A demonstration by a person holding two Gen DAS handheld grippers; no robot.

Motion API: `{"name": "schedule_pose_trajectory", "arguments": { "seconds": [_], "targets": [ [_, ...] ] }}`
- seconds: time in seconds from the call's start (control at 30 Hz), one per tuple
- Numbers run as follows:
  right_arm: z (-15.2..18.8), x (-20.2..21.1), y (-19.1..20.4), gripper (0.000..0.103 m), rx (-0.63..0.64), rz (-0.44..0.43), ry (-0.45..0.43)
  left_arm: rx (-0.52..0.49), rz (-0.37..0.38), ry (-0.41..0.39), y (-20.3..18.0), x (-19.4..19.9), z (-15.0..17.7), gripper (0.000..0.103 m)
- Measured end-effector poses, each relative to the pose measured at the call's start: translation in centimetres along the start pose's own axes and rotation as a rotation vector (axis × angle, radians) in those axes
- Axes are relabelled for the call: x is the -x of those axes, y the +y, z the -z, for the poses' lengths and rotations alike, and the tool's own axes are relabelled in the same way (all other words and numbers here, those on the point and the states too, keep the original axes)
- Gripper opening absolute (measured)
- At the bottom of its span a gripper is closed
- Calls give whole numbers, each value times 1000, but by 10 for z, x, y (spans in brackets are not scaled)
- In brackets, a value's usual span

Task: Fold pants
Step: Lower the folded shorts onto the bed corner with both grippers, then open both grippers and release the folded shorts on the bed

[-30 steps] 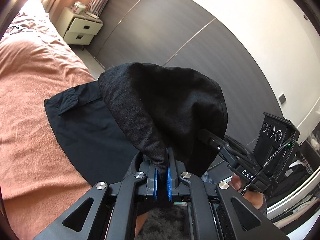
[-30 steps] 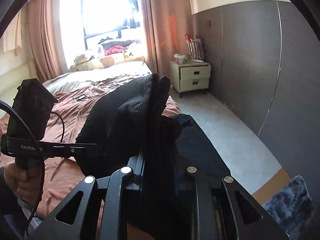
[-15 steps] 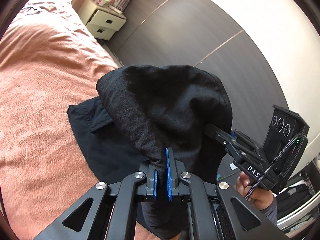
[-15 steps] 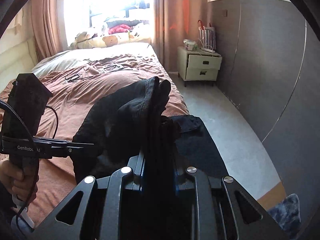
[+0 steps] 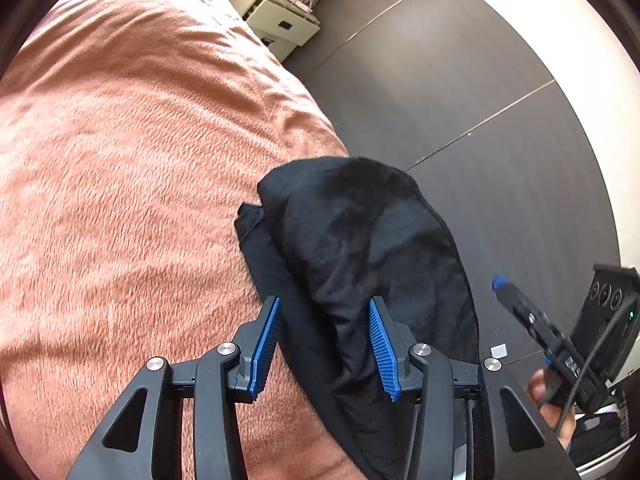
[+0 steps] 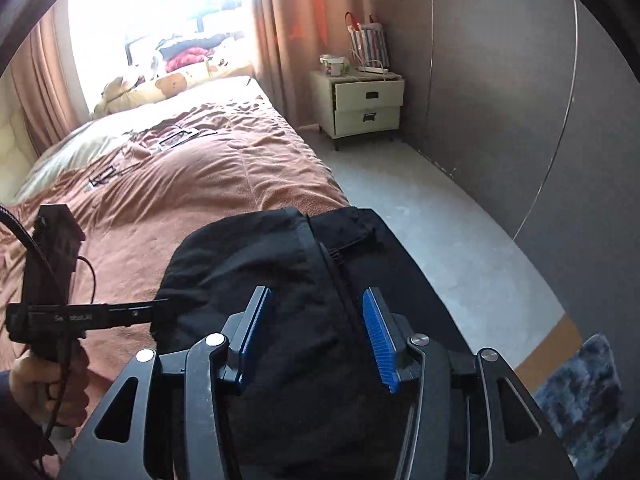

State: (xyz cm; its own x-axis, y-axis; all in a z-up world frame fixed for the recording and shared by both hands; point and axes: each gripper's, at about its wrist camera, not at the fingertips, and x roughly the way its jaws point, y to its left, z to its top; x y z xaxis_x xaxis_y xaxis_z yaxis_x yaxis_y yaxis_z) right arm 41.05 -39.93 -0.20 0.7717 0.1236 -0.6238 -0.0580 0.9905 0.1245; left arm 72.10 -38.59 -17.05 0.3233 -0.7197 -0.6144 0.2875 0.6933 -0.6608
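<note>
The step in hand looks like the release after a fold: both tongs stand with jaws spread and nothing clamped between them. The left gripper [image 5: 324, 336] hangs over the black pants [image 5: 360, 248], whose bunched upper layer runs forward from between its blue pads [image 5: 266, 344] and lies on a flatter layer below. The right gripper [image 6: 316, 332] straddles the same cloth; the pants [image 6: 256, 264] fill the gap between its pads and extend ahead of them, a seam running up just inside the right pad. The garment rests near the edge of the brown bedspread [image 5: 120, 160], which stretches left of and beyond both tongs. The top layer sits humped, not flat, so the next move probably calls for pressing or smoothing it, or regripping an edge for another fold.
</note>
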Motion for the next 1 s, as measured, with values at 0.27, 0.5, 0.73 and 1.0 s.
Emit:
{"name": "schedule_pose_trajectory", "arguments": {
  "seconds": [0.27, 0.5, 0.73, 1.0],
  "targets": [
    [52, 29, -31, 39, -84, -118, 33, -18, -18, -31, -1, -12, -24, 27],
    [77, 36, -58, 38, -84, -102, 91, -27, -52, -71, 2, -15, -37, 13],
    [101, 73, -62, 38, 10, -31, 136, -10, -86, -41, 3, -12, -27, 19],
    [119, 115, -97, 38, -47, 19, 183, -55, -151, -27, -10, 23, -7, 42]
  ]
}}
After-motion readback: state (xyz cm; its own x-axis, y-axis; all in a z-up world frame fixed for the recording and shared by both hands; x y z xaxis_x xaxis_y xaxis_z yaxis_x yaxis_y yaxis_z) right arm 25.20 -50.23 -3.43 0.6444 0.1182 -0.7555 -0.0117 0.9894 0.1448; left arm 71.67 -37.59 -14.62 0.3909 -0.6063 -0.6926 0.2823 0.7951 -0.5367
